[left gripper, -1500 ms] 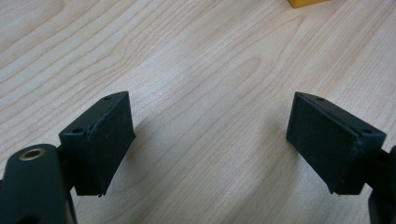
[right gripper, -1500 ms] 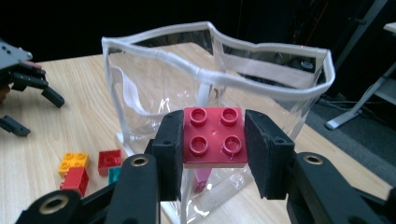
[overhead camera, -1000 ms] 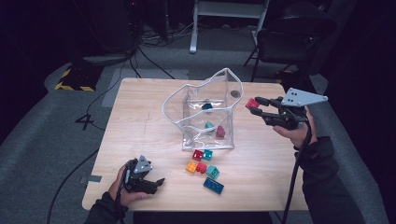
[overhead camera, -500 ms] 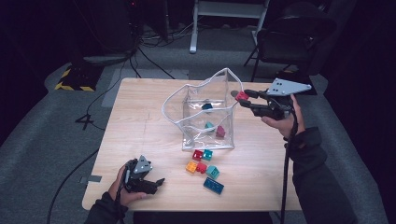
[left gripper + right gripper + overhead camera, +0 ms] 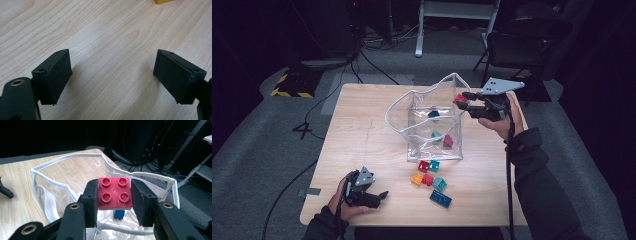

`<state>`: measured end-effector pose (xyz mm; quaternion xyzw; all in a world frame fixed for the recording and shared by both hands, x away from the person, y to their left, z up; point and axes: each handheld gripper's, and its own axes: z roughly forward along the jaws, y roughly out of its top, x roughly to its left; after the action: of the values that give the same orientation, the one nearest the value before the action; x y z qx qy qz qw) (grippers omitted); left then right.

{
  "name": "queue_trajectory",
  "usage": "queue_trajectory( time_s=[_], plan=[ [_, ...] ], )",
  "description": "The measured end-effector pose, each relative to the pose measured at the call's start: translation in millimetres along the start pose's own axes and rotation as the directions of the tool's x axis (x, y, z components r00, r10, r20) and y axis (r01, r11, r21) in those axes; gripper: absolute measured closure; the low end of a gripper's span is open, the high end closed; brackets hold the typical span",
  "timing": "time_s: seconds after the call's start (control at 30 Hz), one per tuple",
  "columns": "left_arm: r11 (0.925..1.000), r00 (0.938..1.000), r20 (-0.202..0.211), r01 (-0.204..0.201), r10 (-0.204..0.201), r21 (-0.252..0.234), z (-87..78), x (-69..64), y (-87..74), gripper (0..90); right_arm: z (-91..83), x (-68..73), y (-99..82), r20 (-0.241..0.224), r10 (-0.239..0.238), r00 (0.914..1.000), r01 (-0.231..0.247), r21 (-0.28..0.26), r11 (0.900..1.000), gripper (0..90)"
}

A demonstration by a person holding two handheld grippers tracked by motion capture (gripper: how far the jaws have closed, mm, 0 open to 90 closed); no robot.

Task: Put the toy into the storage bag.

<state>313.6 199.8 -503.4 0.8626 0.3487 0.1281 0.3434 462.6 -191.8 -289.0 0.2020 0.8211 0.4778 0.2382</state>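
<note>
table (image 5: 362, 130): light wood | on it: clear bag (image 5: 422, 125), loose bricks (image 5: 432, 177), left gripper (image 5: 379, 196)

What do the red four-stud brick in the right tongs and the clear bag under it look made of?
Red four-stud brick: likely hard moulded plastic, since the smooth glossy studs catch highlights. Clear bag: apparently soft transparent vinyl with white fabric-like edging; the walls sag, crease and glare, and the bricks inside show through.

Surface (image 5: 362, 130): pale wood, standing square on the grey floor, its near left part lying bare.
Floor (image 5: 257, 155): grey carpet spreading around the surface.
Chair (image 5: 522, 45): dark, standing beyond the far right corner.
Cables (image 5: 372, 55): black, trailing over the floor behind.
Striped plate (image 5: 289, 86): yellow-black, lying far left.
White frame (image 5: 419, 30): standing at the back.
</note>
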Motion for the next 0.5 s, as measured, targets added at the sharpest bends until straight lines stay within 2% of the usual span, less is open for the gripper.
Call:
queue_trajectory(
  time_s=[0.5],
  plan=[
    [1.0000, 1.0000, -0.002, 0.001, -0.001, -0.002, 0.2, -0.1, -0.1, 15.2, 20.3, -2.8, -3.3, 0.012, 0.025, 0.9996, -0.026, 0.046, 0.9986, 59.6]
  ],
)
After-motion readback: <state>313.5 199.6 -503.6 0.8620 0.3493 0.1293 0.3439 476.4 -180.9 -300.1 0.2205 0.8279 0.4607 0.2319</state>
